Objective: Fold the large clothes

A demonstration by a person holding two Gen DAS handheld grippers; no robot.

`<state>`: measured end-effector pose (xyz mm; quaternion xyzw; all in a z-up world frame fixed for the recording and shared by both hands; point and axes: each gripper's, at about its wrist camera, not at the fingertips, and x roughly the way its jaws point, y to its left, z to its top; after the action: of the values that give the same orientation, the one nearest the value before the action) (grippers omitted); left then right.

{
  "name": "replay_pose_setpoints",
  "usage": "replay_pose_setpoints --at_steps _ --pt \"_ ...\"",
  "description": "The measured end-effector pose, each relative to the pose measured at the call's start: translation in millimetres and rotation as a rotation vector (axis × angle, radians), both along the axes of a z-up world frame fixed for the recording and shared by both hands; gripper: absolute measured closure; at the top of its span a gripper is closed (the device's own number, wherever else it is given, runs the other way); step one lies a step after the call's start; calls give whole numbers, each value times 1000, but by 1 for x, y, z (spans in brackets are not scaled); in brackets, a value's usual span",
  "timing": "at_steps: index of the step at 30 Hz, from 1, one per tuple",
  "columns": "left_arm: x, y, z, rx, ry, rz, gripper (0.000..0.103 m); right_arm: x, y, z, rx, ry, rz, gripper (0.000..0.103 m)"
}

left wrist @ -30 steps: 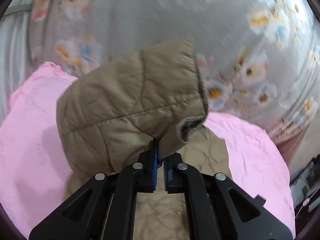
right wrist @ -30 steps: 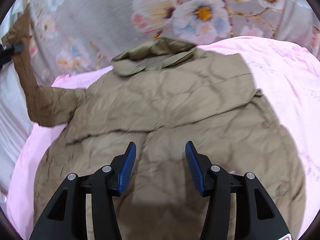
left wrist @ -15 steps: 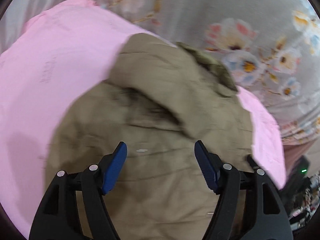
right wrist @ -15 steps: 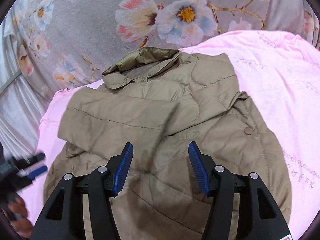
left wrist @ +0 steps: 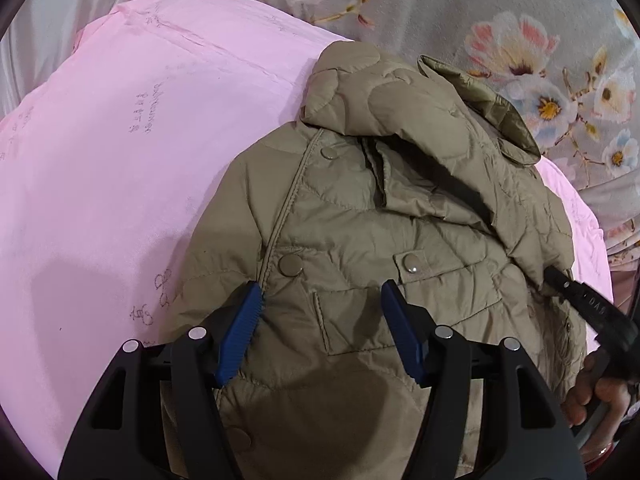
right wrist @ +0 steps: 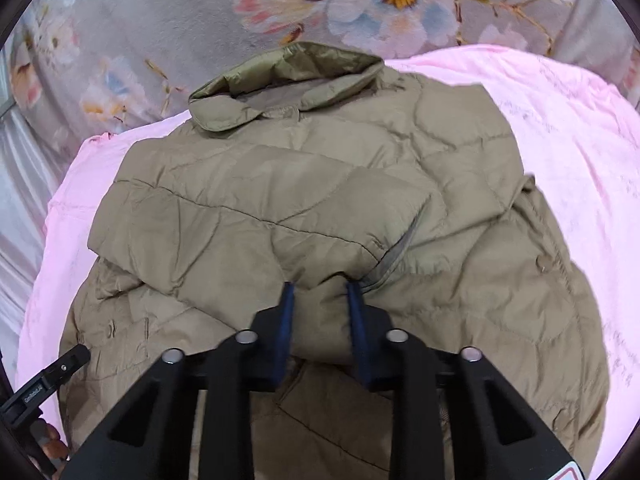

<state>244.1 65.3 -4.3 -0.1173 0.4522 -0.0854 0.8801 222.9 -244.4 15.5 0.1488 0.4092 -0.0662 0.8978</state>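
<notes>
Pink sheet [left wrist: 120, 160] covers the bed and carries the whole job; behind it hangs a grey flowered fabric [right wrist: 160, 8]. On the sheet lies the khaki quilted jacket [right wrist: 460, 300], front up, collar [right wrist: 288, 76] toward the flowered fabric, with one sleeve [right wrist: 260, 208] laid across the chest.

Next in size, the two tools. The right gripper [right wrist: 320, 312] has just been closing, and its blue fingers [right wrist: 285, 320] now pinch a puffy fold of the jacket just below the folded sleeve's cuff. The left gripper [left wrist: 320, 332] hovers low over the pocket area near the front placket, its fingers [left wrist: 240, 336] apart with bare fabric between them, gripping nothing; they have narrowed slightly in the last moment.

Smallest, the snap buttons [left wrist: 290, 266] along the placket and the pocket flap [left wrist: 424, 266] show where the jacket's middle runs.

The step in hand looks like taking hold for the next fold across the body. To do it well, the right grip should catch only the layer meant to move, not the padding beneath. The left fingers would best bite at the matching edge, so both sides lift evenly and the crossed sleeve does not slide off the slippery shell.
</notes>
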Motion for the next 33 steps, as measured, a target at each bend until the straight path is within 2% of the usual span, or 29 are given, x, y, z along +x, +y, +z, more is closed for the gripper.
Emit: replay_pose_setpoints --at_steps 3,6,10,12,15,19,22,25,27,29,33 --pt "5 7 3 -33 28 7 43 3 -4 26 -52 -64 1 96" --pt "22 22 16 -142 46 32 43 8 -17 66 -116 -165 -26 96" --pt "54 29 37 -225 41 60 43 26 -36 99 -202 -224 -62 97" --pt "73 25 46 -258 34 69 43 38 -43 100 -214 -214 -68 97" --pt "103 10 51 -315 50 69 43 53 -54 82 -226 -170 -76 97" --pt "144 -6 34 -338 122 113 43 56 -70 55 -169 -121 -90 97" --pt "161 -13 14 -329 181 147 44 56 -82 32 -127 -86 -97 97" --pt "167 -21 5 -271 170 155 47 57 -92 10 -83 -49 -100 96" --pt "171 -28 3 -200 142 153 60 57 -95 -6 -53 -27 -96 95" --pt "171 -36 2 -124 108 143 69 55 -93 -16 -47 -22 -91 94" --pt "159 -53 -1 55 3 116 79 53 -85 -22 -86 -19 -78 91"
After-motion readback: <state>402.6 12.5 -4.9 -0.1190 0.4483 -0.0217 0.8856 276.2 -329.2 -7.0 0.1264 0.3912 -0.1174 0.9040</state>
